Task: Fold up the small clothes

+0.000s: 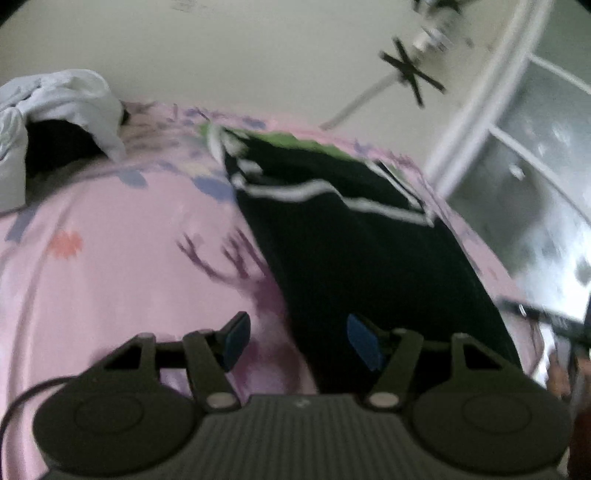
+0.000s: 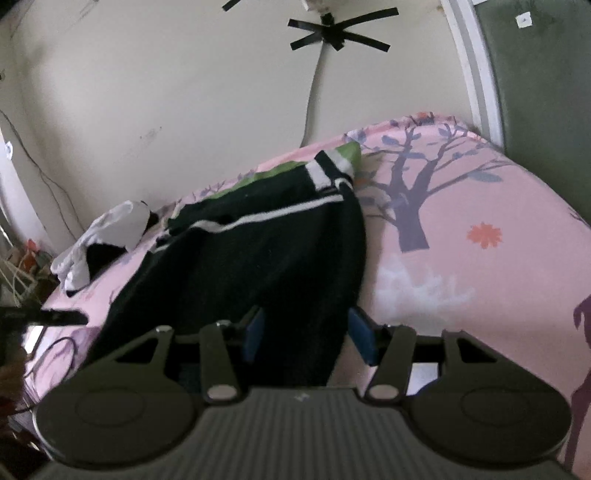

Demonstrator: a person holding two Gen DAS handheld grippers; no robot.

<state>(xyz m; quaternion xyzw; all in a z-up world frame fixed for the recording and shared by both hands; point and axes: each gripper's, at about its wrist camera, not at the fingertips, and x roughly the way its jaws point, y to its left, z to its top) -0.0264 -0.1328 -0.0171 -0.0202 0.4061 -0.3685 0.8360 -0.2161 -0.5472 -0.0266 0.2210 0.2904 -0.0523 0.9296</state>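
Note:
A black garment (image 1: 362, 258) with white stripes and a green part at its far end lies spread on the pink printed bedsheet (image 1: 110, 277). My left gripper (image 1: 300, 341) is open just above the garment's near left edge. One blue pad is over the sheet and the other over the black cloth, and nothing is pinched. In the right wrist view the same garment (image 2: 266, 251) runs toward me. Its near end passes between the fingers of my right gripper (image 2: 308, 336), which stands open low over it. I see no pad pressing the cloth.
A crumpled white cloth (image 1: 62, 107) with something black in it sits at the sheet's far left, also visible as a white cloth (image 2: 110, 229). A wall with a black tape cross (image 2: 332, 29) lies behind the bed. The bed's edge drops off at the right (image 2: 535, 177).

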